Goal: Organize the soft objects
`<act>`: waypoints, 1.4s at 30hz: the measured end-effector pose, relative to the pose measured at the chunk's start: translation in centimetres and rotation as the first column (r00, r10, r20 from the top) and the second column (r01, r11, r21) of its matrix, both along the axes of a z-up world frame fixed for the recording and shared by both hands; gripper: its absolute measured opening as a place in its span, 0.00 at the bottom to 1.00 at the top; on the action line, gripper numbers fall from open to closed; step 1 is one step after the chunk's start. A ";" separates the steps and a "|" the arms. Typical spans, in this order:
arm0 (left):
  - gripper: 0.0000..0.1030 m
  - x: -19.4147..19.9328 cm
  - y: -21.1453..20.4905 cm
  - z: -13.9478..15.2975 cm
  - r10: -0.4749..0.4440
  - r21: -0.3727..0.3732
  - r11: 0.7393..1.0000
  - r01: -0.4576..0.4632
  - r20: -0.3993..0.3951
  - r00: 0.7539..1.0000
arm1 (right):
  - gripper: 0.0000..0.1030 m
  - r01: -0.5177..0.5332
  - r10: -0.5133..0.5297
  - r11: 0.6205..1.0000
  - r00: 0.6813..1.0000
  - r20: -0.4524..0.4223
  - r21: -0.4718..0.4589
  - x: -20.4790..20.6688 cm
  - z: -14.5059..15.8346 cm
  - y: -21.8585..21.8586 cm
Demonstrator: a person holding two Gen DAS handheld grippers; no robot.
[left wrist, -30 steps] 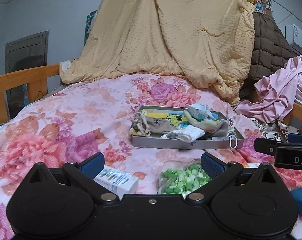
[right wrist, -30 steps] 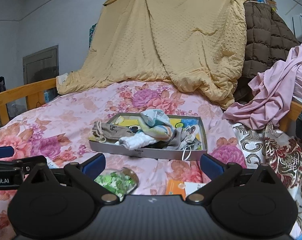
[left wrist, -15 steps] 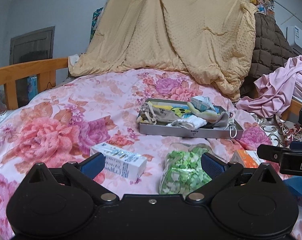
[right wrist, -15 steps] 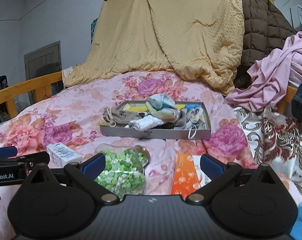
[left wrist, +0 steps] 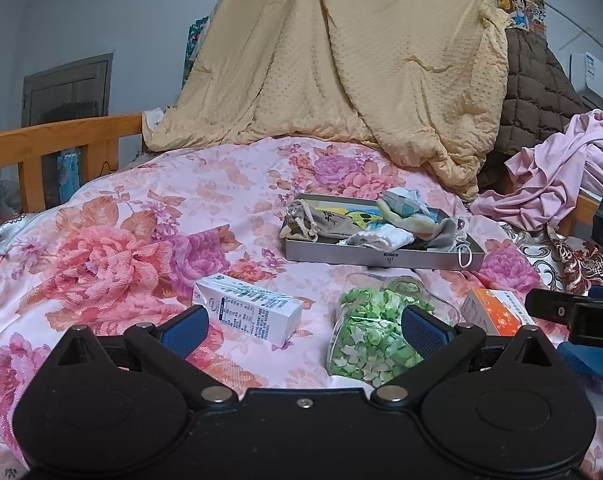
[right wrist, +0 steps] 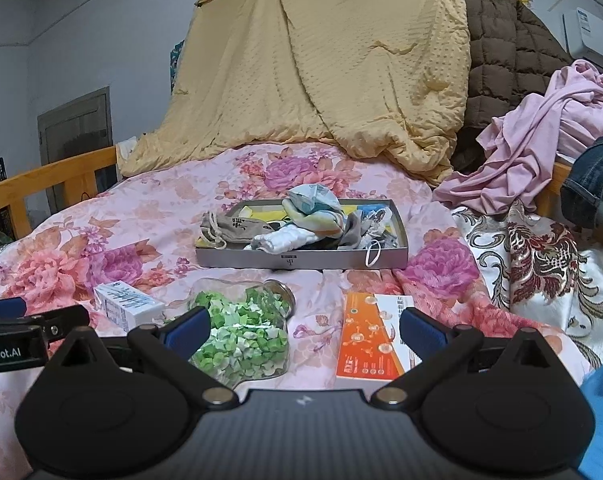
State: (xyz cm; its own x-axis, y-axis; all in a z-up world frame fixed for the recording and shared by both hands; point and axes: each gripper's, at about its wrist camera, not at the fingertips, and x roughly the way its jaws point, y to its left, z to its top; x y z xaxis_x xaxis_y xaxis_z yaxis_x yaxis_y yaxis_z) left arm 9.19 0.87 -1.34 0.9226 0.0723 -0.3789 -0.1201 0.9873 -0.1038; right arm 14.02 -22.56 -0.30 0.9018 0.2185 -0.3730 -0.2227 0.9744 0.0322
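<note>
Both grippers hover low over the bed, side by side. Left gripper (left wrist: 301, 326) spread wide, nothing between its blue pads. Right gripper (right wrist: 303, 326) same, released and empty.

Just ahead of them on the floral bedspread (left wrist: 149, 216): white carton (left wrist: 248, 312) lying flat on the left, glass jar (right wrist: 243, 332) on its side full of green paper stars in the middle, orange-and-white box (right wrist: 375, 338) lying flat on the right. All three apart from each other, none touched by a gripper.

Further back, centre of the bed, a shallow grey tray (right wrist: 301, 258) holds the soft things piled together: beige drawstring pouch (right wrist: 237, 230) at the left end, folded white cloth (right wrist: 287, 238) in front, a bundled pale blue and orange cloth (right wrist: 315, 208) on top. A white loop hangs over the tray's front right corner.

Behind, a yellow blanket (left wrist: 341, 60) hangs draped up the wall, with a brown quilt (right wrist: 509, 40) beside it. Crumpled pink cloth (right wrist: 541, 136) heaped at right. Wooden bed rail (left wrist: 61, 140) on the left.
</note>
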 end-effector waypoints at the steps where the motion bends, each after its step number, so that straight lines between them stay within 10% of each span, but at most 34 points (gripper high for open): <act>1: 0.99 -0.1 0.0 0.0 0.000 0.000 1.000 0.000 0.001 1.000 | 1.00 0.001 -0.001 1.000 1.000 -0.002 0.005 -0.1 0.0 0.0; 42: 0.99 -0.7 3.7 -1.2 -0.081 0.113 0.990 0.083 -0.019 0.997 | 1.00 0.024 -0.024 1.000 1.000 -0.019 -0.007 -2.2 -2.4 5.2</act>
State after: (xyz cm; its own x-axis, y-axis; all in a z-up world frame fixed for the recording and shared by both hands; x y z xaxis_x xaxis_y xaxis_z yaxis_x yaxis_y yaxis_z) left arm 8.51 4.57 -2.49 0.9219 0.0396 -0.3854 -0.0386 0.9992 0.0103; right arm 11.81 -17.40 -2.74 0.8993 0.1942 -0.3918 -0.1986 0.9796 0.0297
